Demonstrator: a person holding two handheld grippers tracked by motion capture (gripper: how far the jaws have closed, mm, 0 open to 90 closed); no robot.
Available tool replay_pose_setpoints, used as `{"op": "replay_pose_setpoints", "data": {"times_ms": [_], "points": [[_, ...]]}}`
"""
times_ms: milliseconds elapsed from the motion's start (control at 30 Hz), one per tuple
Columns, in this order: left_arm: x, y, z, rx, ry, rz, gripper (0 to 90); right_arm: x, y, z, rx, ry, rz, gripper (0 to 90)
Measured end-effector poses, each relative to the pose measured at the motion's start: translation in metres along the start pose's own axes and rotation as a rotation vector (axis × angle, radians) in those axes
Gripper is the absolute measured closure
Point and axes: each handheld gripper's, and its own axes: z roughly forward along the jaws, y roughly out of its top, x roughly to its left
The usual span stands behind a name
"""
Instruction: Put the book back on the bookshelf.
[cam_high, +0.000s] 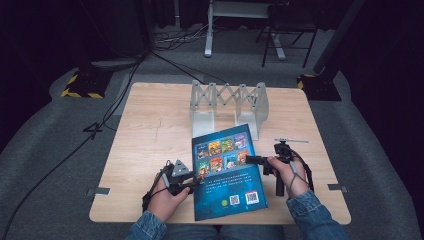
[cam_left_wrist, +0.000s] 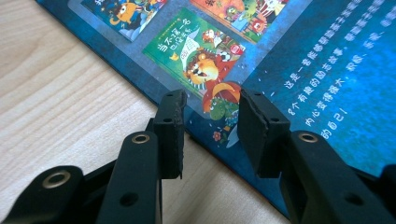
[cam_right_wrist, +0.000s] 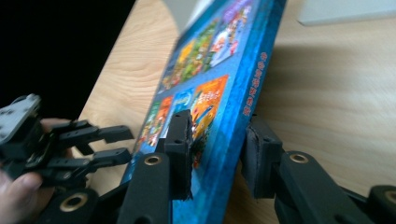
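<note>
A blue picture book (cam_high: 227, 170) lies back cover up on the wooden table (cam_high: 150, 130), with small cover pictures and QR codes on it. My right gripper (cam_high: 250, 160) is shut on the book's right edge (cam_right_wrist: 219, 93), one pad on the cover and the other under it, and that edge is tilted up off the table. My left gripper (cam_high: 191, 186) is at the book's left edge, open. In the left gripper view its jaws (cam_left_wrist: 210, 130) stand apart just above the book (cam_left_wrist: 303, 70) with nothing between the pads. The left gripper (cam_right_wrist: 125, 144) also shows in the right gripper view.
A white accordion-style rack (cam_high: 227, 102) stands behind the book at the table's far side. A thin grey rod (cam_high: 291, 140) lies to the right of the book. Bare wood stretches to the left. Dark floor with cables and stands surrounds the table.
</note>
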Motion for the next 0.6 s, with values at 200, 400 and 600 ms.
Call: {"op": "replay_pose_setpoints", "data": {"times_ms": [200, 400, 600], "points": [[-0.001, 0.0, -0.002, -0.011, 0.006, 0.002, 55.7, 0.024, 0.002, -0.012, -0.042, 0.022, -0.093, 71.7], [0.001, 0.0, -0.013, -0.08, -0.018, -0.011, 49.1, 0.037, -0.004, -0.022, -0.132, 0.038, -0.119, 75.1], [-0.002, 0.003, -0.022, -0.146, -0.037, 0.012, 48.6, 0.051, -0.003, -0.042, -0.228, 0.098, -0.184, 79.6]]}}
